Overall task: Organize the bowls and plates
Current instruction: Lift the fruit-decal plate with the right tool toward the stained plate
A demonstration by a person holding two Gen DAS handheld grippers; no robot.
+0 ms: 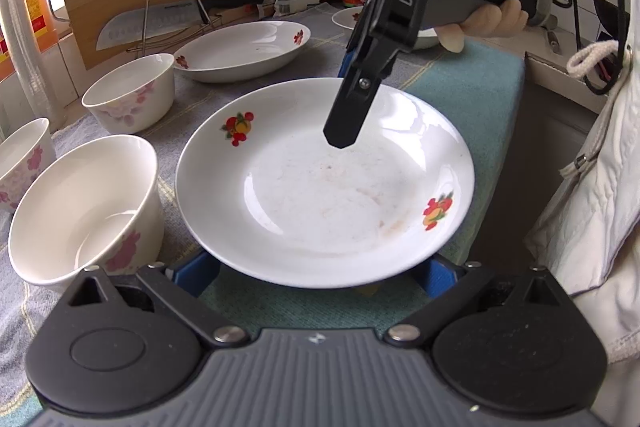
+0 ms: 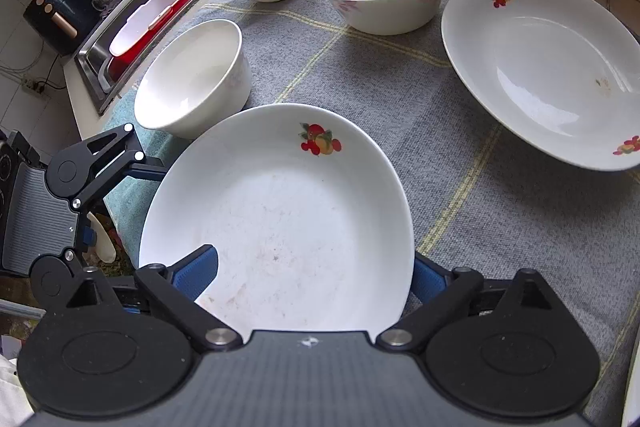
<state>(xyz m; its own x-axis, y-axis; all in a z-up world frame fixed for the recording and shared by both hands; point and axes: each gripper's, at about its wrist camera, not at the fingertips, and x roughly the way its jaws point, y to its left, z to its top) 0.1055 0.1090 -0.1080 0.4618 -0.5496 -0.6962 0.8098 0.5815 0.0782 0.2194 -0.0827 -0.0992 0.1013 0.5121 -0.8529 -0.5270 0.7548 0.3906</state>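
- Through the left wrist camera, a round, glossy white plate point(image 1: 320, 195) with fruit decals on its rim is filling the centre of the frame, its shallow well looking faintly smeared.
- The left gripper point(image 1: 314, 275) is spreading its jaws wide at the bottom. Its blue ribbed fingertips are tucking under the plate's near rim, and I cannot tell whether they are touching it.
- The right gripper point(image 1: 346, 99) is reaching in from the upper right in a gloved hand point(image 1: 480, 15). One black finger is hanging over the well, and a blue one is sitting behind the far rim.
- Deep, floral-printed bowls point(image 1: 88, 211) are standing at the left on a woven grey and teal cloth point(image 1: 460, 87).
- Through the right wrist camera, the right gripper point(image 2: 312, 277) is gaping wide and gripping nothing, with the plate point(image 2: 280, 211) lying between its blue pads.
- The left gripper point(image 2: 120, 203) is sitting at the plate's left edge.
- A second plate point(image 2: 540, 67) is resting at the right, well apart.
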